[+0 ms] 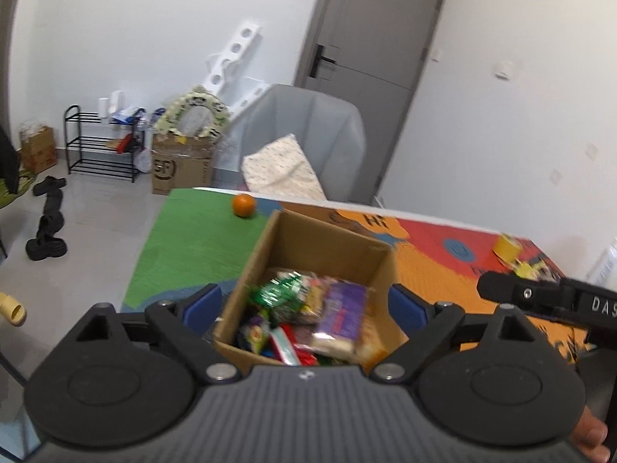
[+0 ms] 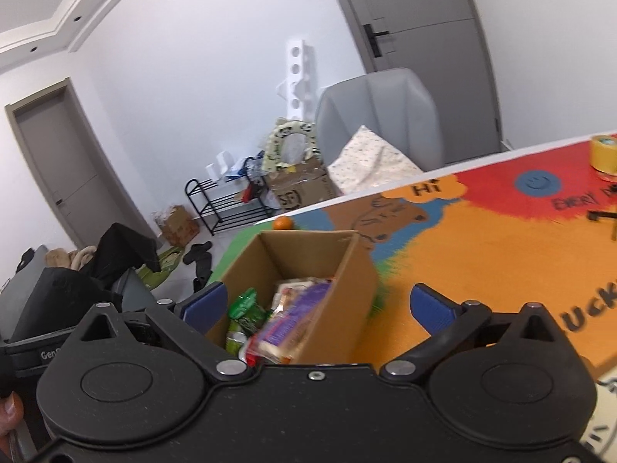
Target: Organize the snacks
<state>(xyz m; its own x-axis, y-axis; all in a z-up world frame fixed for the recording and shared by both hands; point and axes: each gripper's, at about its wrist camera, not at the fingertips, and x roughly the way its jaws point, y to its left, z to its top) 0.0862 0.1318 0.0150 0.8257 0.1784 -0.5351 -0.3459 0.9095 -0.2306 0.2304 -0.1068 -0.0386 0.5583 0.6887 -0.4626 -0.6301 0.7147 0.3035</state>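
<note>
The table, under its bright printed cloth, carried everything I had to work with, and the cardboard box stood on it toward the near edge, closer to the left-hand side than the right. Its long axis ran away from me toward the far edge, where an orange sat near the far left corner. The snacks lay heaped inside the box at its near end, a purple packet on top.

My left gripper pointed straight down the box, fingers spread wide to either side of it, nothing between the pads but the open carton. My right gripper stood just as wide and empty, the box left of its centre line. I judged the left hand better lined up for any reach into the snacks.
</note>
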